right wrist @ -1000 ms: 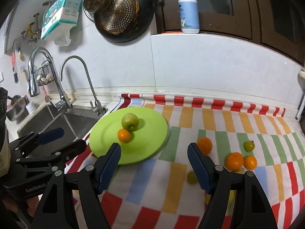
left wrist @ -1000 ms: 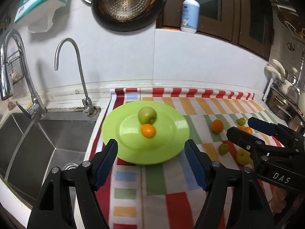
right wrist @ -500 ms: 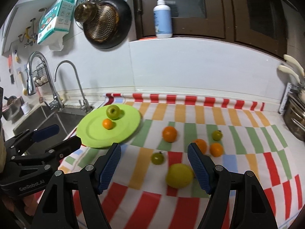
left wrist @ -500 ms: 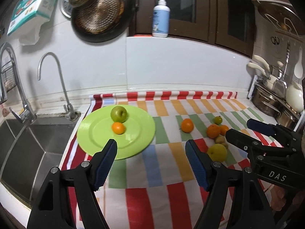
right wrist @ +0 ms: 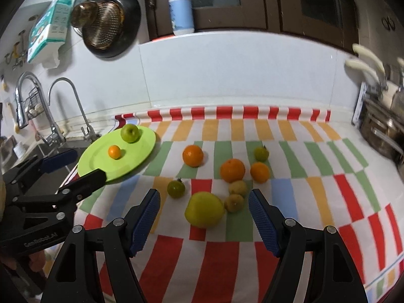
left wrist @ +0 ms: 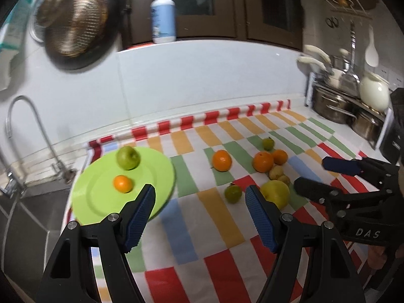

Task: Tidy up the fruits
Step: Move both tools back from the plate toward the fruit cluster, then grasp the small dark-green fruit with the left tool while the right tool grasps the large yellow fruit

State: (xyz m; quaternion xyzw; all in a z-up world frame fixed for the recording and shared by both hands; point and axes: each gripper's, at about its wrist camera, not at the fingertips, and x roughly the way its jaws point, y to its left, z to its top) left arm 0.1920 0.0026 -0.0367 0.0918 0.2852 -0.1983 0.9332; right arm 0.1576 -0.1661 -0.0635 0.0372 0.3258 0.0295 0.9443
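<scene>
A lime green plate (left wrist: 101, 197) (right wrist: 136, 156) sits at the left of the striped cloth, holding a green apple (left wrist: 128, 157) (right wrist: 129, 133) and a small orange (left wrist: 122, 183) (right wrist: 114, 152). On the cloth lie three oranges (right wrist: 193, 155) (right wrist: 232, 170) (right wrist: 259, 172), a big yellow fruit (right wrist: 204, 209) (left wrist: 274, 194), green tomatoes (right wrist: 176, 188) (right wrist: 261, 153) and two small yellowish fruits (right wrist: 237, 188). My left gripper (left wrist: 200, 202) is open and empty, right of the plate. My right gripper (right wrist: 204, 210) is open, its jaws on either side of the yellow fruit, apart from it.
A steel sink (left wrist: 30, 217) with taps (right wrist: 68, 106) lies left of the plate. Pots and a kettle (left wrist: 373, 96) stand at the right. A pan (right wrist: 111, 25) and a soap bottle (right wrist: 180, 12) hang or stand on the wall behind.
Both grippers have swung right, away from the plate towards the loose fruits. The yellow fruit now lies between my right gripper's jaws. Both stay open.
</scene>
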